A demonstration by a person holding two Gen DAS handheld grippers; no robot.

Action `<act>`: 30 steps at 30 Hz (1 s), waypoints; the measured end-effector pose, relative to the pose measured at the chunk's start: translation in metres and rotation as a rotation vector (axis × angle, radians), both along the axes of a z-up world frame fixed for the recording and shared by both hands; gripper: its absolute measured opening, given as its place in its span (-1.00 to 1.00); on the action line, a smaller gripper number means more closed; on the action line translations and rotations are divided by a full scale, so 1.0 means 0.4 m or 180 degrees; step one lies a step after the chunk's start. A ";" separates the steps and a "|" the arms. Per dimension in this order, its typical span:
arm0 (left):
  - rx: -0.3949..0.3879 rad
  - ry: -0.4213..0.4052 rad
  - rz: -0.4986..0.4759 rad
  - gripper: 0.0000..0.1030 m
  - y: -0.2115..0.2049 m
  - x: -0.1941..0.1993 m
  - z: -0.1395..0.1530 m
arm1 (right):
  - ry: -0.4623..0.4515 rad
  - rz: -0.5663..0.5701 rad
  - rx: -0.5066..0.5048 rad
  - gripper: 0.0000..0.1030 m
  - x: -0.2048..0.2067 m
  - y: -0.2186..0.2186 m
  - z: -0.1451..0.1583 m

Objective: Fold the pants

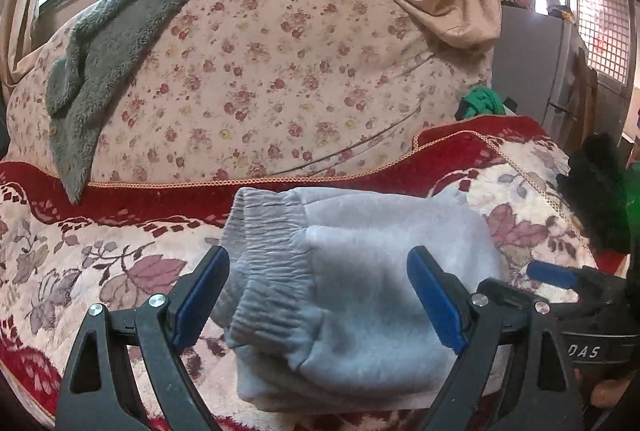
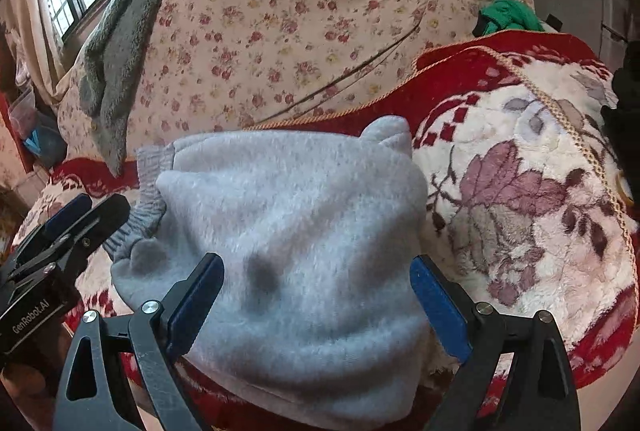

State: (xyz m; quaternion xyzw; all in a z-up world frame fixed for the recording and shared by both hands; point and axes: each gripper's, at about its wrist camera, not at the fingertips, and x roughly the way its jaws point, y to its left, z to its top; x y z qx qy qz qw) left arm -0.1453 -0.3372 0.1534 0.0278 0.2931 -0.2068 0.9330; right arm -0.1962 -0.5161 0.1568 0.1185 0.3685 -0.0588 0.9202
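The light grey fleece pants lie folded into a compact bundle on the red and cream floral blanket, with the ribbed waistband on the left. They also show in the right wrist view. My left gripper is open and hovers over the bundle, holding nothing. My right gripper is open over the right part of the bundle, holding nothing. The right gripper also shows at the right edge of the left wrist view. The left gripper also shows at the left of the right wrist view.
A big bolster in a floral cover lies behind the blanket, with a grey fleece cloth draped over its left side. A green cloth sits at its right end. A dark fuzzy item is at the far right. Windows stand behind.
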 end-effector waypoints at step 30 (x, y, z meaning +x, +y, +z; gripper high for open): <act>0.0145 -0.0057 0.0072 0.75 -0.025 0.012 0.000 | 0.0052 -0.0010 0.0036 0.89 -0.001 -0.008 -0.010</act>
